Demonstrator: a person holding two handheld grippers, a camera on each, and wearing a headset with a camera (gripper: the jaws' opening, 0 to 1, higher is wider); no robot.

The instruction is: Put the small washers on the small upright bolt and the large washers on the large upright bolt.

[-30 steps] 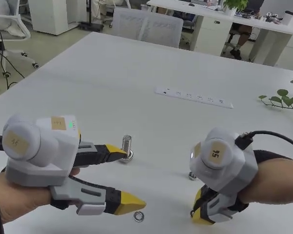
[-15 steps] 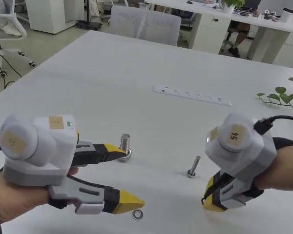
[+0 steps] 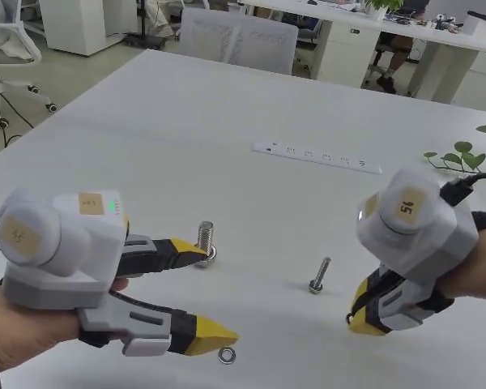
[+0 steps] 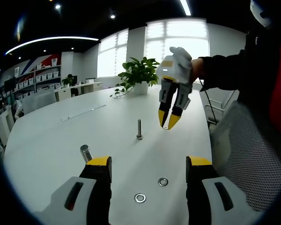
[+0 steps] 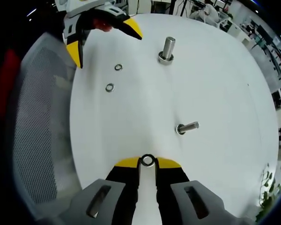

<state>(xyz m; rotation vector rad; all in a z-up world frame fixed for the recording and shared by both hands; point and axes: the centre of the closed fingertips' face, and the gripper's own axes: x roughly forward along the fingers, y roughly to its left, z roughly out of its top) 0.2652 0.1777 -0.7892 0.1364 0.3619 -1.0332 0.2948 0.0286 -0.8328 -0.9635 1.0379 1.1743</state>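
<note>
The large bolt (image 3: 206, 241) stands upright on its head at the left, and the thin small bolt (image 3: 318, 275) stands upright to its right. Nearer, a washer (image 4: 140, 198) and a second washer (image 4: 163, 181) lie flat and apart. A third washer (image 5: 147, 161) is pinched in the right gripper (image 5: 147, 165).

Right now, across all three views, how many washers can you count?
3. Two loose washers lie on the table before the left tongs; the third washer is pinched in the right tongs. Another may ring the large bolt's base; I cannot tell.
</note>
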